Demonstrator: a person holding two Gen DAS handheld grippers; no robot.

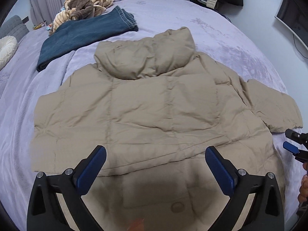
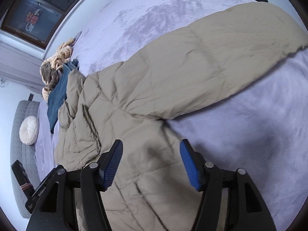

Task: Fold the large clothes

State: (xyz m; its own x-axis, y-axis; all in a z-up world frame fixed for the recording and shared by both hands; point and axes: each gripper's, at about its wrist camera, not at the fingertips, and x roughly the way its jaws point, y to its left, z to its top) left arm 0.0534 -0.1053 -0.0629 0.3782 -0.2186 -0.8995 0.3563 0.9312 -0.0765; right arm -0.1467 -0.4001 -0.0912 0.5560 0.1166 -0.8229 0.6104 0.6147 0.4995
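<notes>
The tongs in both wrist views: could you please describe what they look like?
Both match: the left tongs and right tongs have matte black angular frames with silver round pivot bolts, and two fingers faced with ribbed blue pads. A black block beside the right pair bears small white lettering.

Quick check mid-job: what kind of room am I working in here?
Most likely a bedroom. The tan puffer jacket lies spread on a bed with a lavender blanket, a grey padded headboard with a round white cushion stands at one end, and a window is beyond.
</notes>
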